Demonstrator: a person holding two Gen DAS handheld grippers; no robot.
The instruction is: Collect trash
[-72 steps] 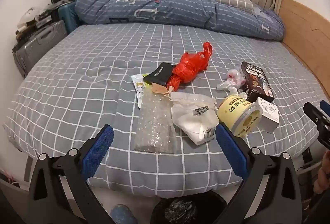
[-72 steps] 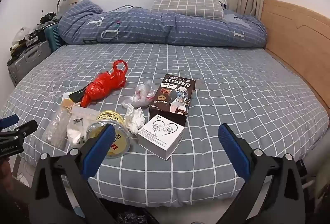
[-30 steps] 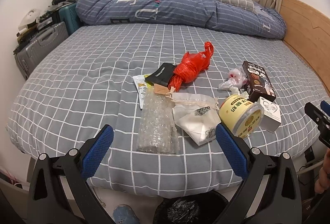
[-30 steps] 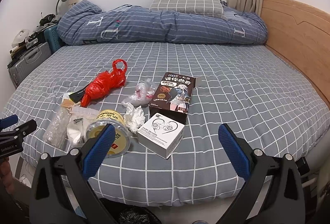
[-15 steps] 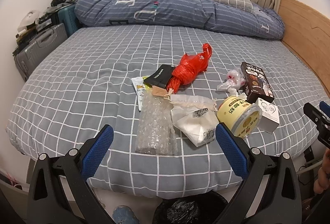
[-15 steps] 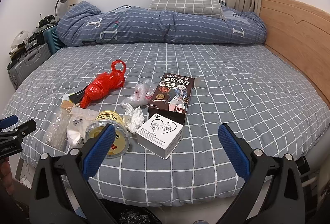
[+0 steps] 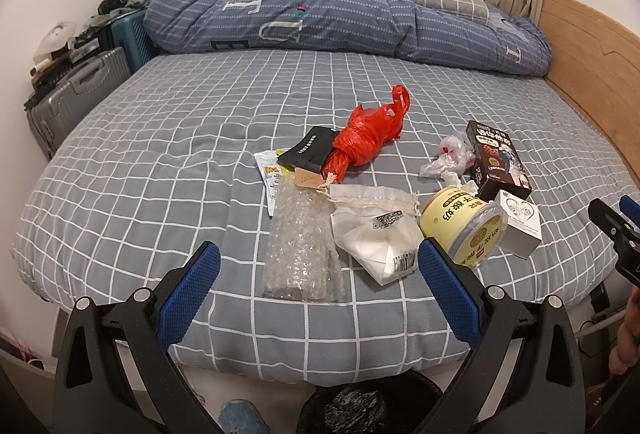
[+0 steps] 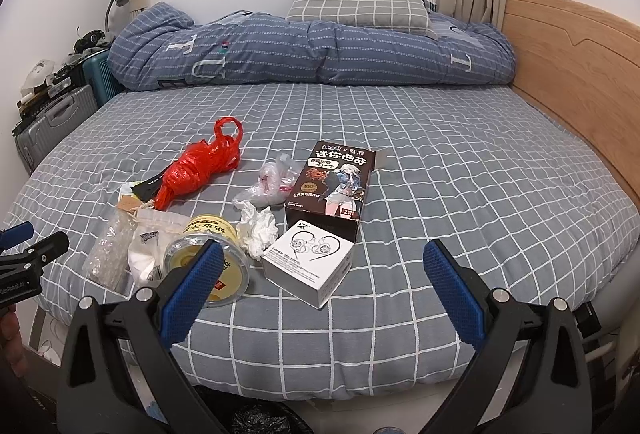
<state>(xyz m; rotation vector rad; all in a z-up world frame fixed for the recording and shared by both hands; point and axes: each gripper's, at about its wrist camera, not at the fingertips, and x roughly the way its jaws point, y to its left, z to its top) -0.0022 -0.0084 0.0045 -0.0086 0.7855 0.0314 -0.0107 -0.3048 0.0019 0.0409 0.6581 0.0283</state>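
Trash lot, laid out on the grey bed sheet with white grid lines. Places are given from the round yellow yoghurt tub lying on its side.

1. Yellow yoghurt tub — near the foot edge of the sheet. Judged light and stiff, apt to roll; best taken across the rim.
2. White cloth drawstring pouch with a printed label — touching the tub on its left. Soft, limp; pinch a gathered fold.
3. Clear bubble-wrap sleeve — left of the pouch. Very light, slippery, crushable; grip mid-length.
4. Twisted red plastic bag — beyond the tub, toward the pillows, partly over a flat black sachet. Light; take the knotted middle.
5. Crumpled white tissue and clear crumpled plastic wrapper — just behind the tub. Featherweight.
6. Dark brown printed cardboard snack box and white cardboard earphone box — right of the tub, the two apparently touching. Rigid, probably empty; grip across the narrow sides.

Left gripper: fingers spread wide, nothing between them, held off the sheet's foot edge before the bubble wrap. Right gripper: likewise spread and empty, before the white box. Black-lined waste bin sat below the sheet's edge, only partly seen.
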